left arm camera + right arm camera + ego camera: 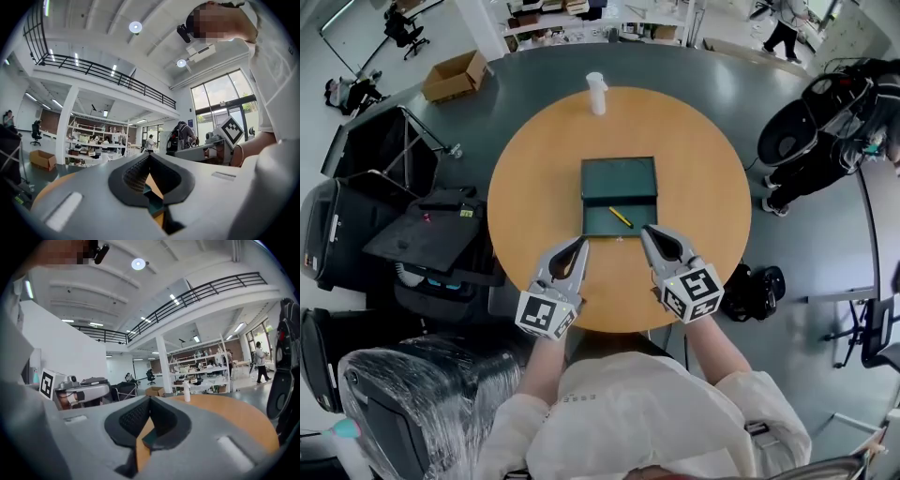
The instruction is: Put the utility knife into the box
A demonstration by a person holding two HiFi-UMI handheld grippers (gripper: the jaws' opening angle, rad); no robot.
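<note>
A dark green box (619,180) lies open in the middle of the round wooden table (534,187). A yellow utility knife (621,217) lies slantwise on the box's nearer half. My left gripper (581,243) hovers just short of the box's near left corner, jaws closed tip to tip with nothing between them. My right gripper (648,231) sits at the box's near right corner, a little right of the knife, also shut and empty. In the left gripper view, the left gripper (150,157) shows its tips meeting. The right gripper view shows the same for the right gripper (150,400).
A white bottle (596,93) stands at the table's far edge. On the floor are a cardboard box (455,75) at the far left, black cases (422,234) at the left, a black bag (757,291) at the right, and a stroller (825,112) at the far right.
</note>
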